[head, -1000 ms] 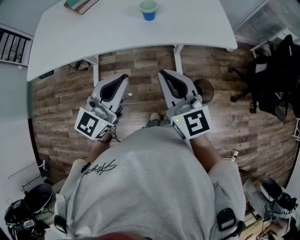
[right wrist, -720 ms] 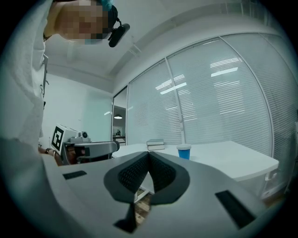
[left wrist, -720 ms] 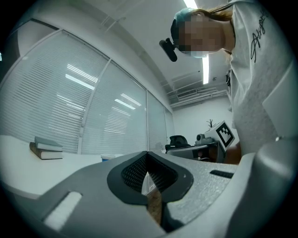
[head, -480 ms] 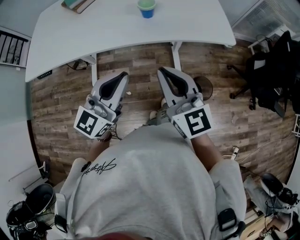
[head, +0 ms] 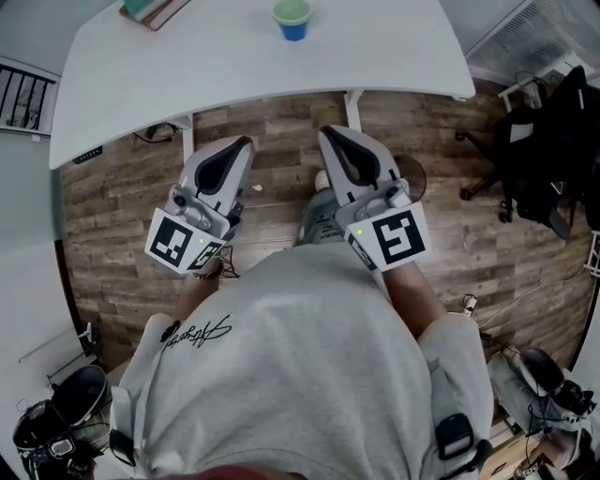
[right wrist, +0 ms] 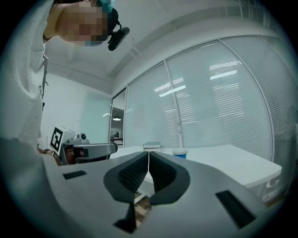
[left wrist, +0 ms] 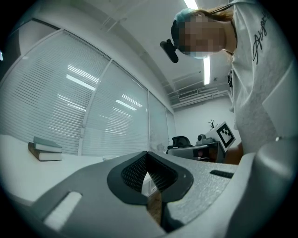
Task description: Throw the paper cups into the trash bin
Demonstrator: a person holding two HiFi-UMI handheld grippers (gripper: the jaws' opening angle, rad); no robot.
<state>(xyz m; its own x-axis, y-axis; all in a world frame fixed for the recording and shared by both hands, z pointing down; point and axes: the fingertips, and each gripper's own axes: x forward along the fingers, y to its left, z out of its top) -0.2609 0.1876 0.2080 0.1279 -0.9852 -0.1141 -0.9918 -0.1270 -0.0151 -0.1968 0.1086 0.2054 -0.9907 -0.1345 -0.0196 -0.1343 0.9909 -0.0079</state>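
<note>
Blue paper cup (head: 292, 22), pale green on top; white counter (head: 394, 56); brown wood-plank floor (head: 122, 197); grey shirt (head: 300, 375), black script.

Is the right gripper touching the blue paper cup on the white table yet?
Apart. The head view shows the right gripper over the wooden floor, short of the white table edge; the blue paper cup stands far back on it.
</note>
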